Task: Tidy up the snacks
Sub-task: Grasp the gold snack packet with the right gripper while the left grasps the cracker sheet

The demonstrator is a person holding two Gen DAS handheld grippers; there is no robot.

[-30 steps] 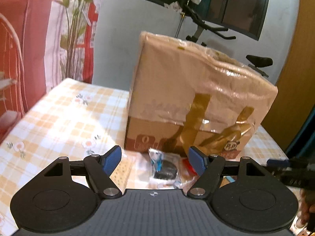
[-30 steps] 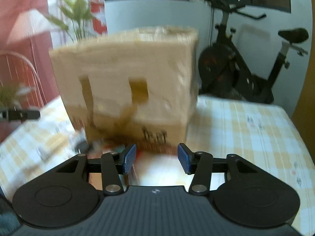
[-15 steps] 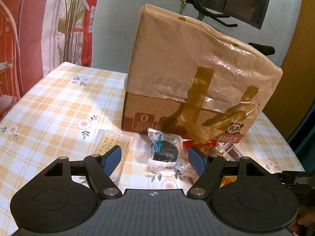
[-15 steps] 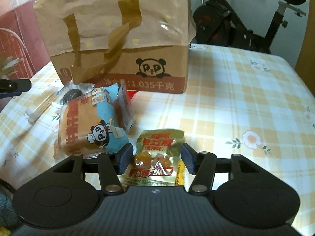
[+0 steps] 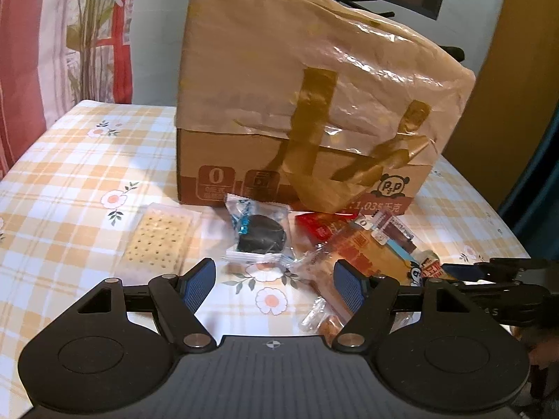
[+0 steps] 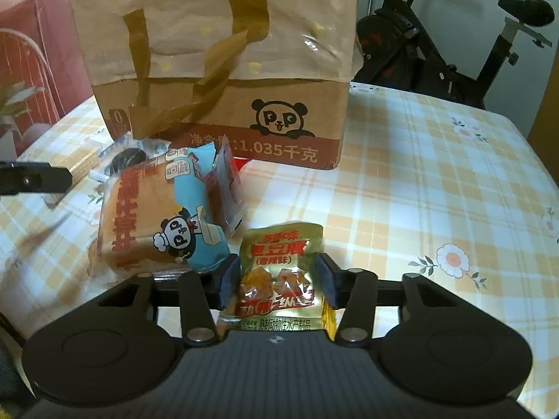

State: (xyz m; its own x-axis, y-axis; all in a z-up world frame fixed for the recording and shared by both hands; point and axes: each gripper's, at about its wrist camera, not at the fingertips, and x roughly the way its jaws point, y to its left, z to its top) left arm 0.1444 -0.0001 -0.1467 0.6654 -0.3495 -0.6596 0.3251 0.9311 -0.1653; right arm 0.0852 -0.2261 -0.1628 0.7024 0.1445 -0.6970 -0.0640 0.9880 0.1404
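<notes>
Both grippers have sunk toward the checked tablecloth (image 6: 436, 181). The right gripper (image 6: 276, 284), jaws just closing, clamps the gold snack packet (image 6: 279, 269). The left gripper (image 5: 274, 284) gapes over bare cloth, the cardboard box (image 5: 307, 104) beyond its fingers, an exercise bike (image 6: 436, 42) behind.

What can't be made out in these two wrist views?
- Cardboard box: top cut off by the right wrist view's upper edge; contents unseen.
- Gold snack pouch: lower edge hidden behind the right gripper body, whose jaws have just been closing around it.
- Red packet: mostly covered by the bread pack, left wrist view.
</notes>
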